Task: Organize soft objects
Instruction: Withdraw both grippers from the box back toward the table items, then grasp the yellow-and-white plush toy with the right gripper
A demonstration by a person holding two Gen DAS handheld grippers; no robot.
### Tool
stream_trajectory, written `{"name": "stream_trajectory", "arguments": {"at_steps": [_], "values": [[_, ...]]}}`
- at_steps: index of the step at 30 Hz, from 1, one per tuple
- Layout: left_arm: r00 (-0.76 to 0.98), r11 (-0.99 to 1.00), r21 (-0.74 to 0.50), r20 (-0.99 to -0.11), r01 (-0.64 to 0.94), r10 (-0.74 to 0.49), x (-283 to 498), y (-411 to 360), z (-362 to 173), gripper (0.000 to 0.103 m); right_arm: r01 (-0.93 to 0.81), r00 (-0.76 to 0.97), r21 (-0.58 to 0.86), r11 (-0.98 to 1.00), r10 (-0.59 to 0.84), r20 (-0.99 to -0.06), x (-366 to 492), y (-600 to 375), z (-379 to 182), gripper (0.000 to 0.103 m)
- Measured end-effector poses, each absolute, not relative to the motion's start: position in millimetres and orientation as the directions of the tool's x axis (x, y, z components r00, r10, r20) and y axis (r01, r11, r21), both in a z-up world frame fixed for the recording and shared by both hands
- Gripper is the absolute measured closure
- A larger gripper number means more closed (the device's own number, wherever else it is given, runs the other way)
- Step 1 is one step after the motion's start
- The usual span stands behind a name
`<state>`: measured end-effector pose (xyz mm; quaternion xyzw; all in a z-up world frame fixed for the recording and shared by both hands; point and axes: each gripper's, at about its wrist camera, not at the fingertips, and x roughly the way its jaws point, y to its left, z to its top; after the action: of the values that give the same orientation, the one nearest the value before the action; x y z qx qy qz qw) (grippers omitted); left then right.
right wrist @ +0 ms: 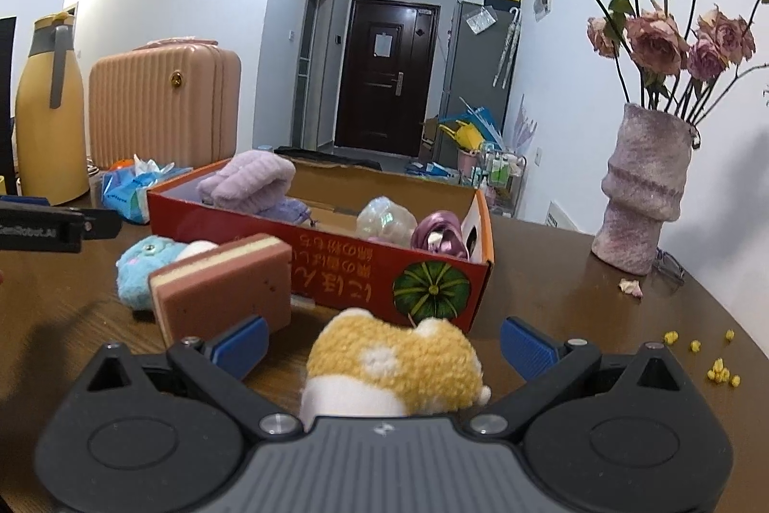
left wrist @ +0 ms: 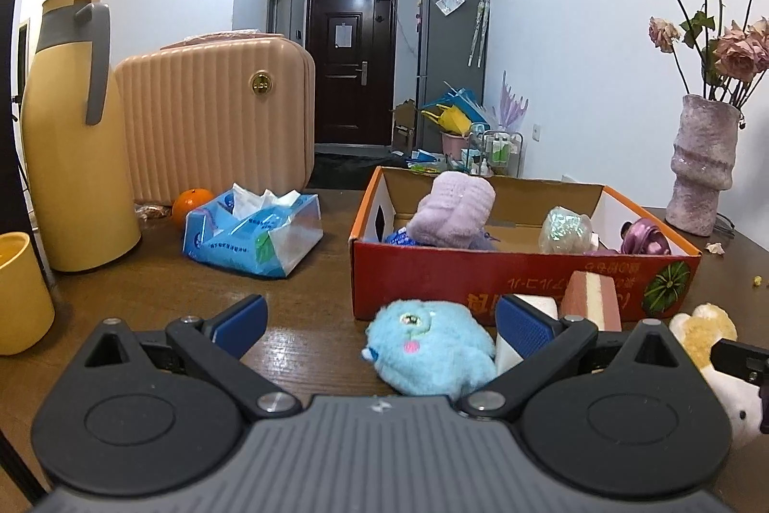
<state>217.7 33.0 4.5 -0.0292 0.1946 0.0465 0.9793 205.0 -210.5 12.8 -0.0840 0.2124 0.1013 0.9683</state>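
Your left gripper (left wrist: 379, 320) is spread wide, jaws well apart and holding nothing. The blue plush toy (left wrist: 427, 349) lies on the table (left wrist: 312, 296) between its fingers, nearer the right one, and I cannot tell whether that pad touches it.

Your right gripper (right wrist: 384, 344) is just as wide open and empty-handed. The yellow-and-white plush (right wrist: 394, 369) sits between its fingers, clear of both pads.

The layered sponge block (right wrist: 226, 287) stands just beside the left finger of that gripper, against the near wall of the orange cardboard box (right wrist: 346, 277). Inside the box you have a lilac knitted piece (right wrist: 250, 179), an iridescent wad (right wrist: 384, 217) and a shiny purple item (right wrist: 437, 234). The tissue pack (left wrist: 254, 234) lies toward the table's far left edge.
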Motion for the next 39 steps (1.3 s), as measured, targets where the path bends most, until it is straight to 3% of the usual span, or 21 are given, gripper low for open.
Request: {"name": "stream_trajectory", "arguments": {"at_steps": [17, 23, 29, 39], "values": [[0.908, 0.996, -0.044, -0.415, -0.079, 0.054, 214, 31, -2, 0.0, -0.175, 0.847, -0.121, 0.977, 0.087, -0.524, 216, -211, -13, 0.0], [0.906, 0.997, -0.041, -0.422, -0.066, 0.042, 214, 29, -4, 0.0, -0.205, 0.818, -0.101, 0.973, 0.114, -0.564, 220, -209, -20, 0.01], [0.906, 0.999, -0.038, -0.423, -0.04, 0.02, 212, 24, -5, 0.0, -0.225, 0.787, -0.075, 0.972, 0.135, -0.602, 225, -208, -25, 0.046], [0.906, 0.999, -0.036, -0.423, -0.014, -0.002, 213, 19, -7, 0.0, -0.184, 0.798, -0.017, 0.983, 0.139, -0.586, 226, -221, -21, 0.05]]}}
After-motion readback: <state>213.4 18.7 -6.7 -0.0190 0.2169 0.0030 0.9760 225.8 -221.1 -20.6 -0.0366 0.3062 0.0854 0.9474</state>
